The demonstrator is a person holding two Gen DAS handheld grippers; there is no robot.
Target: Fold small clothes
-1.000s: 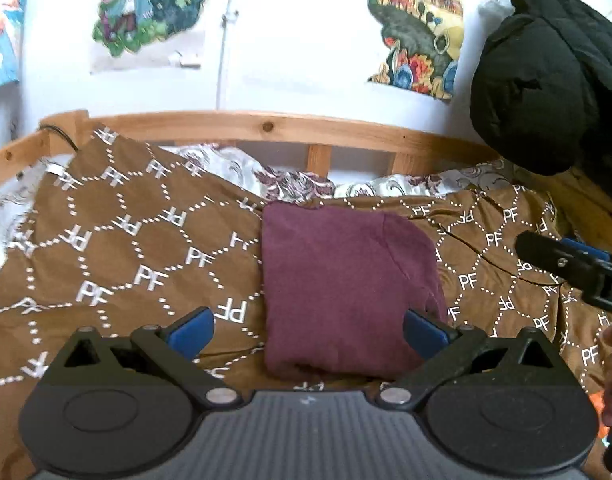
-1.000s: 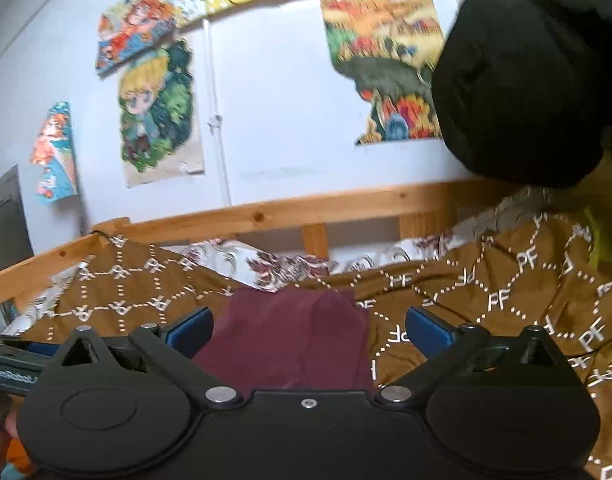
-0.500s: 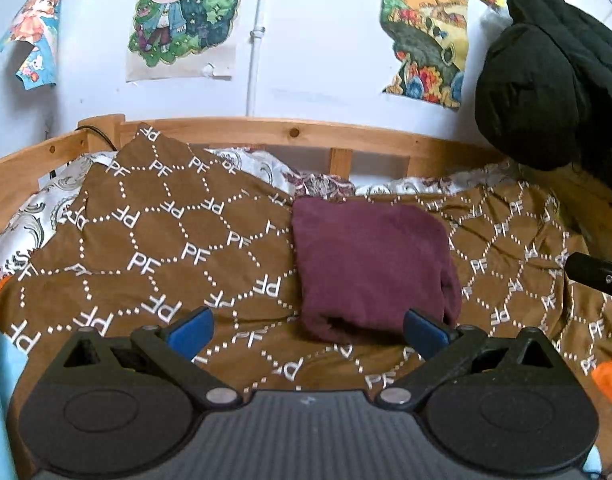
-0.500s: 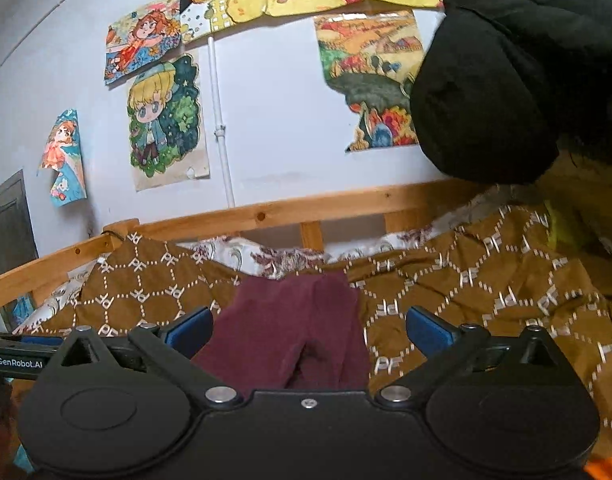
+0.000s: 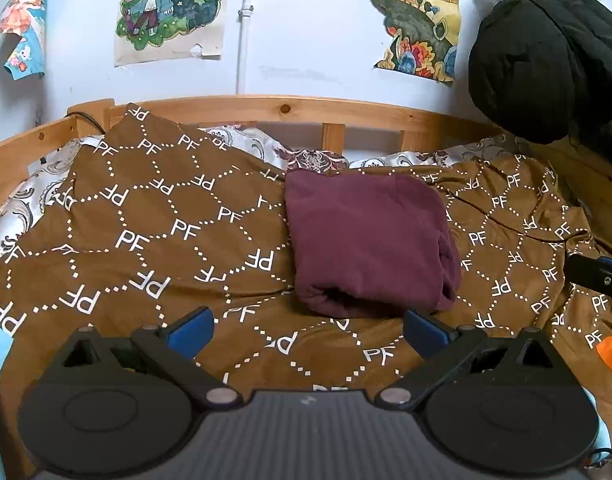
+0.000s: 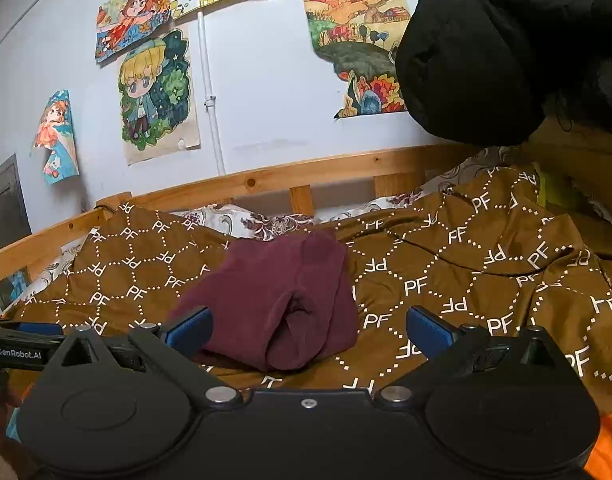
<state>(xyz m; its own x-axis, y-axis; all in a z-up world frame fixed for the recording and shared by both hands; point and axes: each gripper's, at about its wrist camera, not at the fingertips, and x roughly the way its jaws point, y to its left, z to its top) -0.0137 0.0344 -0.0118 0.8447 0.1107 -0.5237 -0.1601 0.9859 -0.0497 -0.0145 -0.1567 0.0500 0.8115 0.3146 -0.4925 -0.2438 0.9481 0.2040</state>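
Just beyond both grippers' spread fingers [image 5: 190, 330] lies the folded maroon garment [image 5: 366, 240].

The garment [image 5: 366, 240] was a dark maroon piece of soft cloth, folded into a compact, roughly square bundle with rounded corners. It lay flat on the bed's brown cover. Its nearest edge, at 6 o'clock, showed stacked layers with a small open pocket [image 6: 294, 312] between the folds.
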